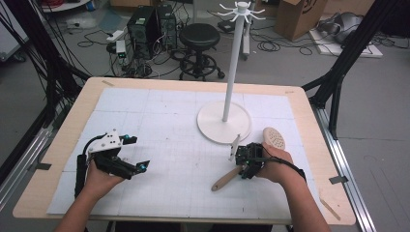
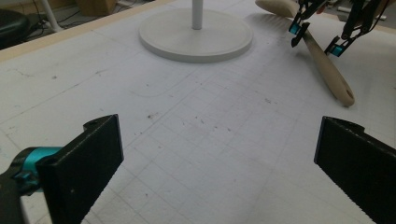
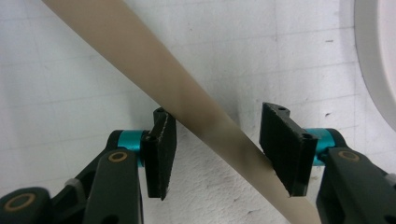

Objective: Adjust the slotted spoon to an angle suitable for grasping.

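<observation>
Wooden and pale, a slotted spoon (image 1: 251,159) lies flat on the white mat (image 1: 159,125) that covers the counter (image 1: 72,121), and the right hand-held gripper (image 1: 243,159) hangs over the middle of its handle. In the right gripper view the handle (image 3: 187,98) runs on a slant between the two black jaws, which stand apart on either side of it; the left jaw is just at the handle's edge and the right jaw overlaps its lower stretch, but whether either one presses on the wood cannot be told. The spoon's perforated oval bowl (image 1: 273,137) sticks out beyond the right hand-held gripper on its far right side, and the rounded end of the handle (image 1: 220,183) pokes out on its near left side. Just beyond this hand-held gripper stands a white rack (image 1: 234,63) with a round base (image 1: 212,128), a tall thin pole and short hooks at the top; the base is near the spoon without touching it. The left hand-held gripper (image 1: 138,153) is well apart to the left, held low over the bare mat, with its jaws spread wide and nothing between them. Its own view looks across the mat toward the rack's base (image 2: 196,37) and the spoon (image 2: 327,70) with the right hand-held gripper (image 2: 317,39) above it.
</observation>
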`<state>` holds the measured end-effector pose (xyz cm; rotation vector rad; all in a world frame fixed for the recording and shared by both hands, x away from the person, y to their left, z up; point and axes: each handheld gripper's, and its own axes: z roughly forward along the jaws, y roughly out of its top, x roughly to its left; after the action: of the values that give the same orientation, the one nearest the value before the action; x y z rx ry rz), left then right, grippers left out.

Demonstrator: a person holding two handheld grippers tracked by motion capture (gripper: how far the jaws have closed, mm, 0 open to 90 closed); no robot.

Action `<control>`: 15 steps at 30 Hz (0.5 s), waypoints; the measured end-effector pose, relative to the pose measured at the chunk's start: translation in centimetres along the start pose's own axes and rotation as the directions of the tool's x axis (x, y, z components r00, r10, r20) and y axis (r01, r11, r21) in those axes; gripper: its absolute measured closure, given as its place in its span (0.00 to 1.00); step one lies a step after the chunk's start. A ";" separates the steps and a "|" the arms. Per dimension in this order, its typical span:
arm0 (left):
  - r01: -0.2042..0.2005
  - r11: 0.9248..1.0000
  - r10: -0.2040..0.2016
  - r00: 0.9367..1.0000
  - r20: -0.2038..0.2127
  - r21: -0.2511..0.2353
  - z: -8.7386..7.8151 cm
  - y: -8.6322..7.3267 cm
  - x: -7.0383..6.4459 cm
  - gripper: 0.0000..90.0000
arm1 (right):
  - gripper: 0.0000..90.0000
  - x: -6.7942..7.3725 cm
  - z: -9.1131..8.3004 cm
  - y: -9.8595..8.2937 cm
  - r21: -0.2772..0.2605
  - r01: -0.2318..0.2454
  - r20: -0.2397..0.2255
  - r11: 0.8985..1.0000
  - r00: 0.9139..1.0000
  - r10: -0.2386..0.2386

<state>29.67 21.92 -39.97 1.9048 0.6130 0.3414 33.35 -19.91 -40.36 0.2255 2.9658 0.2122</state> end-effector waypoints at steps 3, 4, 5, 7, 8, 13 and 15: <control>0.001 1.000 -0.001 1.000 0.001 0.000 0.0 0.0 0.0 0.02 | 0.54 -0.1 -0.1 0.1 0.006 -0.009 -0.002 1.000 1.000 0.009; 0.001 1.000 -0.001 1.000 0.001 0.000 0.0 0.0 0.0 0.02 | 0.55 -0.1 -0.1 0.1 0.008 -0.015 -0.007 1.000 1.000 0.015; 0.001 1.000 -0.001 1.000 0.001 0.000 0.0 0.0 0.0 0.02 | 0.56 -0.1 -0.2 0.2 0.012 -0.015 -0.007 1.000 1.000 0.015; 0.001 1.000 -0.001 1.000 0.001 0.000 0.0 0.0 0.0 0.02 | 0.59 -0.2 -0.3 0.3 0.020 -0.019 -0.012 1.000 1.000 0.019; 0.001 1.000 -0.001 1.000 0.001 0.000 0.0 0.0 0.0 0.02 | 0.60 -0.3 -0.3 0.4 0.018 -0.020 -0.014 1.000 1.000 0.020; 0.000 1.000 0.000 1.000 0.002 -0.001 0.0 0.0 0.0 0.02 | 0.67 -0.4 -0.8 0.6 0.024 -0.033 -0.005 0.999 0.999 0.033; 0.000 1.000 0.000 1.000 0.003 0.001 0.1 0.0 0.0 0.02 | 0.68 -0.5 -0.8 0.5 0.022 -0.036 -0.014 0.999 0.999 0.036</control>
<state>29.67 21.87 -40.00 1.9059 0.6110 0.3381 33.75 -19.59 -39.40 0.2809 2.9811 0.1874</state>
